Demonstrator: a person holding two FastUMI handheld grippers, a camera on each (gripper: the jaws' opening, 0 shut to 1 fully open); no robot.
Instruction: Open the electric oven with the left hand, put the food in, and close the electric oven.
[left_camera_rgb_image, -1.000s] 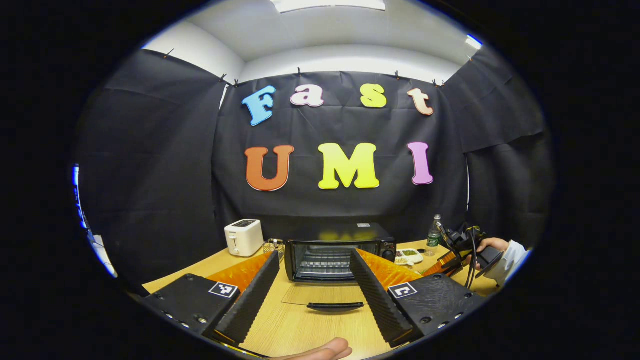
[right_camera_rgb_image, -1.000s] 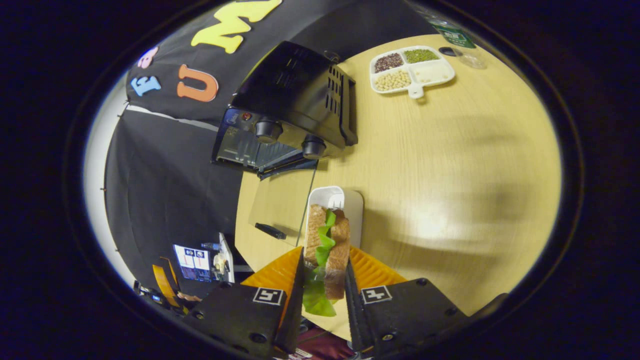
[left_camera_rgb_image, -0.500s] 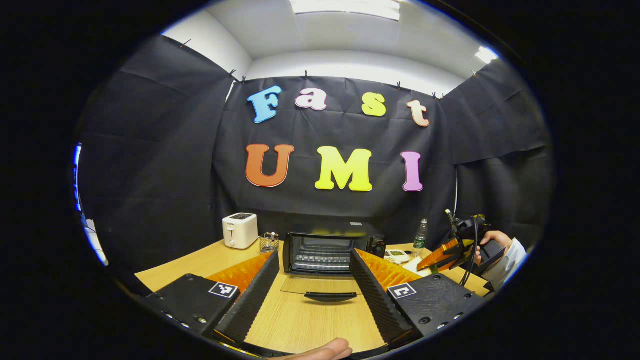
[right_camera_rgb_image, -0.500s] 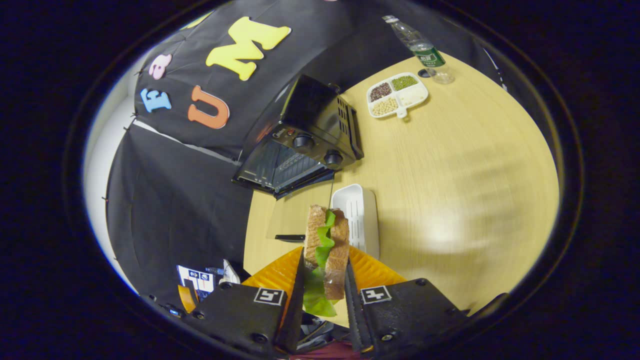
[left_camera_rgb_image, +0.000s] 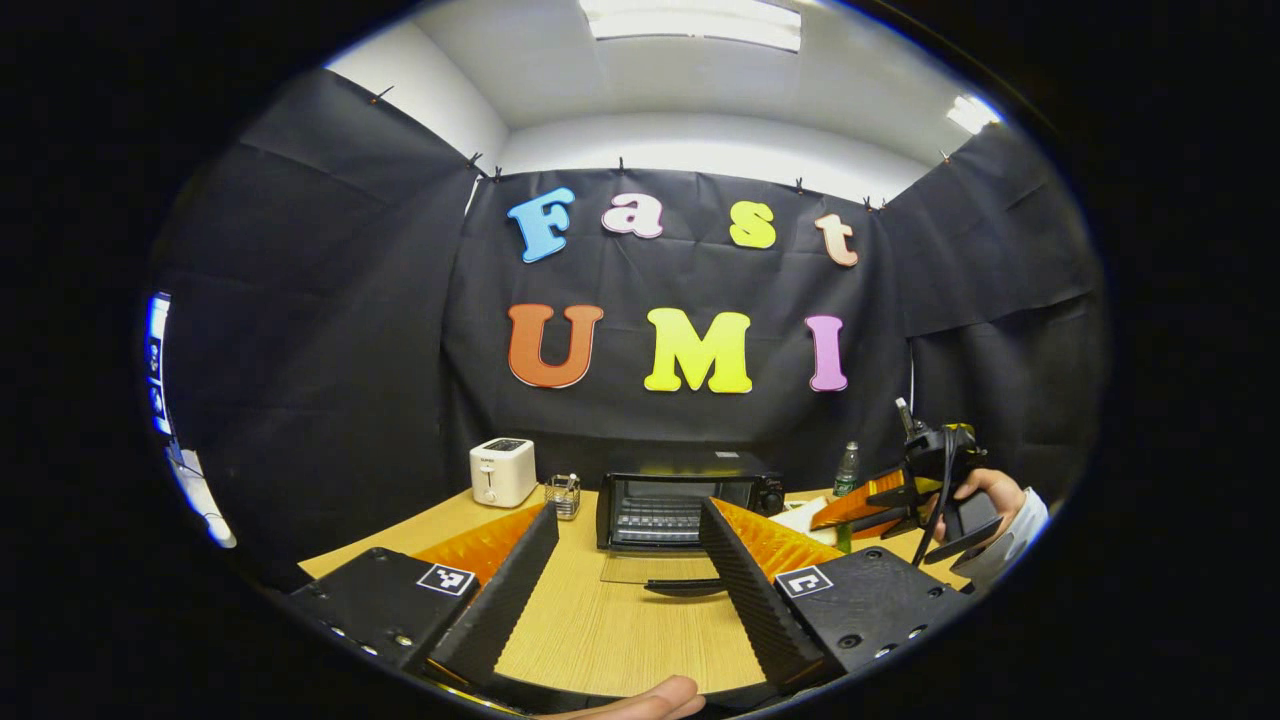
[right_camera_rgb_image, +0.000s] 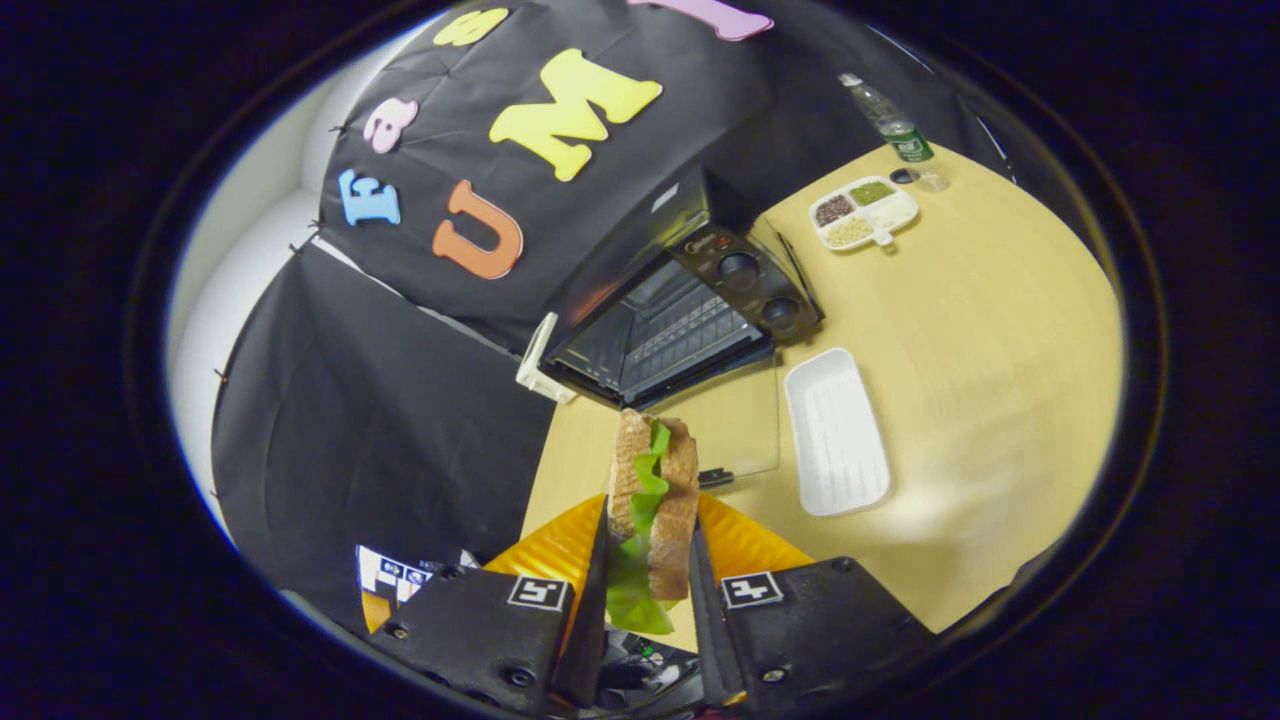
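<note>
A: Eyes on the sandwich (right_camera_rgb_image: 648, 490) — bread with a green leaf poking out, pinched upright between the right gripper (right_camera_rgb_image: 647, 585) jaws, one slice face against each finger. It is off the worktop (right_camera_rgb_image: 980, 330), hanging in the air over the near edge.

B: And its long axis?

A: Runs straight out along the fingers, pointing forward and up in the right gripper view — right at the electric oven (right_camera_rgb_image: 672, 310). The mouth is open, rack bars showing, and the glass door (right_camera_rgb_image: 735, 425) lies flat on the worktop just ahead of the sandwich's far end.

B: So the door is between the food and the cavity.

A: Exactly — I judge the move ahead must carry the sandwich over that door and its handle, then level it to slide onto the rack. The white tray (right_camera_rgb_image: 837, 432) sits empty just beside the door, on the right of it.

B: The other hand?

A: The left gripper (left_camera_rgb_image: 628, 560) is back from the oven, jaws spread wide, holding nothing, the door handle (left_camera_rgb_image: 685, 587) lying on the worktop between its fingers, apart from both. From its view the right gripper sits off to the right. The right one is the nearer, and it carries the load.
</note>
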